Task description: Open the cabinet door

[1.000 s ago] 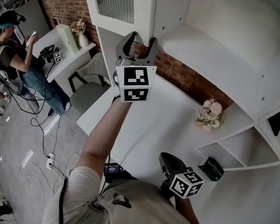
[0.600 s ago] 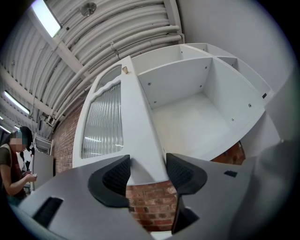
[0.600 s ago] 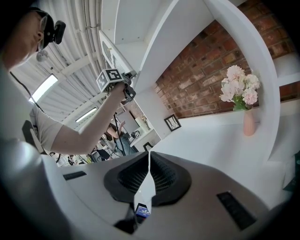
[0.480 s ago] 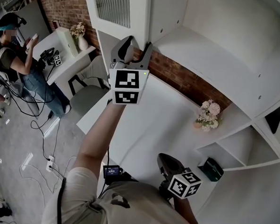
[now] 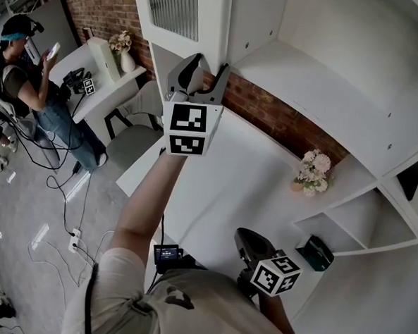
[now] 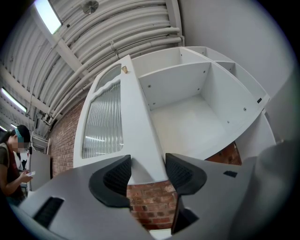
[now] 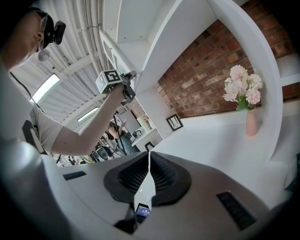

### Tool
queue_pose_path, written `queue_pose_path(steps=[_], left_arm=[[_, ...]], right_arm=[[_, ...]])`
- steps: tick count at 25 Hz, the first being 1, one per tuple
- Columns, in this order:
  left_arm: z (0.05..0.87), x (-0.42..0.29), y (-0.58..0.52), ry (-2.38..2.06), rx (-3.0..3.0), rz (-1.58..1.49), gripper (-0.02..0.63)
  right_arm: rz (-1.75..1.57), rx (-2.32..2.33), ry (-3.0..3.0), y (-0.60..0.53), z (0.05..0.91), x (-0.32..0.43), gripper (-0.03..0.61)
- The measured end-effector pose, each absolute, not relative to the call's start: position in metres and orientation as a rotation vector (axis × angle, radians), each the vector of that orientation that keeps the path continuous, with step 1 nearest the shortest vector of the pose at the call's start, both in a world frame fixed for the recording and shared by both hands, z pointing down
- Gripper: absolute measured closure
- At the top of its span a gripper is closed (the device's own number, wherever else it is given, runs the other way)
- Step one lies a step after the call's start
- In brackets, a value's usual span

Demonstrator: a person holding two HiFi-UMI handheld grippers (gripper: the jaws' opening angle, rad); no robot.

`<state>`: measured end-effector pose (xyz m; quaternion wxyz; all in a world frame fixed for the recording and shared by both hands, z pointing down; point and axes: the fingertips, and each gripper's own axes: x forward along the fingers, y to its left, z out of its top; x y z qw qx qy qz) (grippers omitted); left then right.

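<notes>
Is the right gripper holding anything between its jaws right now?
No, the right gripper has its two jaws pressed together in its own view, with nothing caught between them.

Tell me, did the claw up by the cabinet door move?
Yes, a little. The left claw slid left, away from the flowers, and now grips the cabinet door by its edge.

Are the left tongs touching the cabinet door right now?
Touching. The left gripper view shows the lower edge of the cabinet door filling the space between the left tongs. Both pads sit against it, with no gap visible.
</notes>
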<state>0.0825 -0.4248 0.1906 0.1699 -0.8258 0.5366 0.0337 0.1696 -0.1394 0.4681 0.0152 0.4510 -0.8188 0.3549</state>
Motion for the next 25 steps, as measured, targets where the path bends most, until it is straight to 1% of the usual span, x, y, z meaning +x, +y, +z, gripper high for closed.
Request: queue_pose_path(steps=[25], left_arm=[[0.192, 0.046, -0.393, 1.439, -2.496, 0.133, 0.397]], right_arm=[[1.104, 1.363, -2.566, -0.138, 0.466, 0.159, 0.546]])
